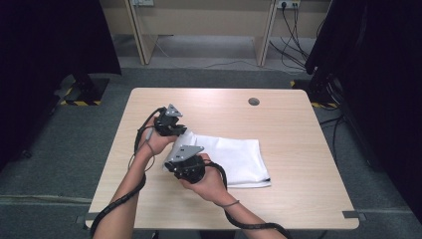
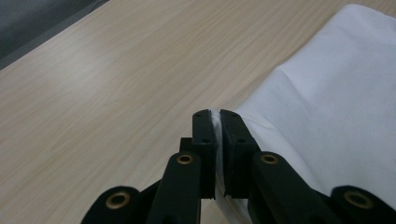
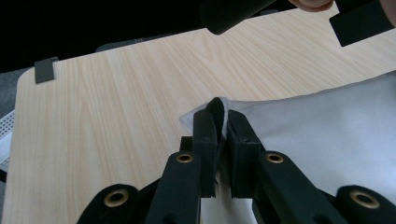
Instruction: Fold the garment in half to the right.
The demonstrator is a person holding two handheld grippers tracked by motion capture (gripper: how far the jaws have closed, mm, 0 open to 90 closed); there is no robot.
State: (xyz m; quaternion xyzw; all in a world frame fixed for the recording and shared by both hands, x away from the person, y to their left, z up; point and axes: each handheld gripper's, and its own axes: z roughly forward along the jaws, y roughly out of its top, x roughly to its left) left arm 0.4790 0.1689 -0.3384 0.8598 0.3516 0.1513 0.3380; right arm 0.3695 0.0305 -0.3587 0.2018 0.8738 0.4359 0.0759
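Nearest the person, the right gripper [image 1: 185, 160] has its fingers [image 3: 205, 135] pinched on the near-left corner of the white cloth [image 1: 234, 157], a peak of fabric poking up between them. Just beyond, the left gripper [image 1: 170, 121] has its fingers [image 2: 204, 135] clamped on the cloth's far-left corner, a thin white edge caught between them. Holding both corners of one short side probably prepares a lift, a fold or a spreading pull. The cloth lies folded and flat on the middle of the tabletop [image 1: 298, 129], reaching right from the grippers. Farther off sits a round cable port [image 1: 254, 101] in the wood, well apart, and nothing lies in the cloth's way
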